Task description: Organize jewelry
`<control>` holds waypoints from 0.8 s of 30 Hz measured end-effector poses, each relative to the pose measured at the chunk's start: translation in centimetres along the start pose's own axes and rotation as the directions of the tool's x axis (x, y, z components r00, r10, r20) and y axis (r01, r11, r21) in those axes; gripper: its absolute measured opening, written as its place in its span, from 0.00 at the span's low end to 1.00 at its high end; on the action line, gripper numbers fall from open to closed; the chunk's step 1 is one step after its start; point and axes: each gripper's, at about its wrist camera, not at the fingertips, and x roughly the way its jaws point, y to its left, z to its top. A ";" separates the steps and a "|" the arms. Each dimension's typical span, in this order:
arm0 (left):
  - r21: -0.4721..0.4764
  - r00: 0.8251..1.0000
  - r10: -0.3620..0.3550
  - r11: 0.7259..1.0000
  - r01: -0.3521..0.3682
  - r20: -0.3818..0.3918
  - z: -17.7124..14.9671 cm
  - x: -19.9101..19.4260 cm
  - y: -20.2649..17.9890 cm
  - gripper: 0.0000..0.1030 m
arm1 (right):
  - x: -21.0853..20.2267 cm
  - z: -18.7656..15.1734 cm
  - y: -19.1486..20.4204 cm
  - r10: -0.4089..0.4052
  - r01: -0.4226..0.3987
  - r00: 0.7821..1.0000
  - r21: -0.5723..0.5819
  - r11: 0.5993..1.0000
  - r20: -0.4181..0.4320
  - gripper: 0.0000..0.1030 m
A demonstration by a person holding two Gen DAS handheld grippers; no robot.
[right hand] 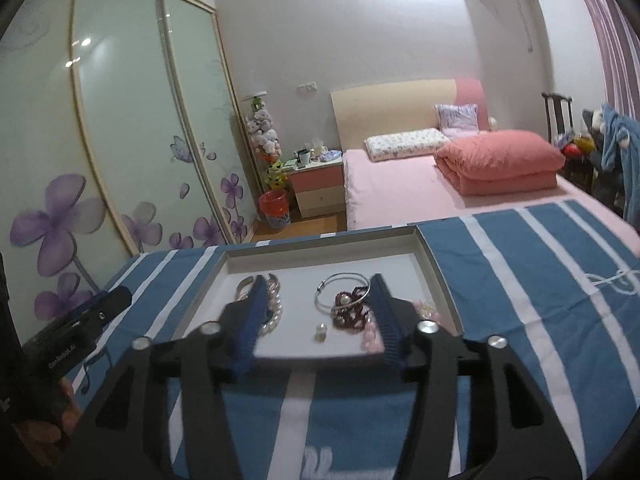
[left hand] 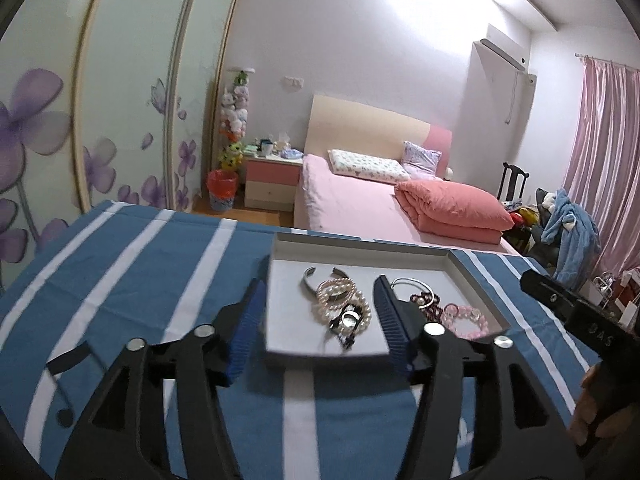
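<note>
A shallow white tray [left hand: 360,246] [right hand: 320,240] lies on a blue and white striped cloth [left hand: 140,264]. In it are a silver cuff [left hand: 309,280], pearl bracelets [left hand: 340,300] [right hand: 273,312], a silver bangle [left hand: 412,286] [right hand: 340,292], dark red beads [left hand: 430,306] [right hand: 352,316], pink beads [left hand: 468,320] [right hand: 370,338] and a small ring [right hand: 321,332]. My left gripper [left hand: 320,281] hovers open at the tray's near edge, its jaws either side of the pearls without touching them. My right gripper [right hand: 319,278] is open too, framing the bangle and the ring, holding nothing.
Each view catches the other gripper's black body at its side: the right one [left hand: 576,308], the left one [right hand: 80,320]. Beyond the cloth stand a pink bed [left hand: 360,200], a flowered wardrobe [right hand: 100,160], a nightstand [left hand: 272,176] and a red bin [left hand: 222,190].
</note>
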 end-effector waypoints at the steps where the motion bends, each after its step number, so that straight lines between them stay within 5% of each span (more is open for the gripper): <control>1: 0.002 1.000 0.005 1.000 -0.005 0.005 -0.2 -0.5 0.1 0.62 | -0.6 -0.2 0.3 -0.001 0.001 1.000 -0.009 1.000 0.004 0.60; 10: 0.021 0.998 0.040 0.999 -0.041 0.049 -1.9 -4.9 0.0 0.93 | -6.1 -2.3 2.3 -0.018 0.022 0.998 -0.075 0.997 0.057 0.94; 24: 0.077 0.992 0.078 0.993 -0.087 0.103 -4.3 -8.6 -1.2 0.98 | -9.6 -4.8 1.9 -0.088 0.094 0.994 -0.102 0.990 0.069 0.96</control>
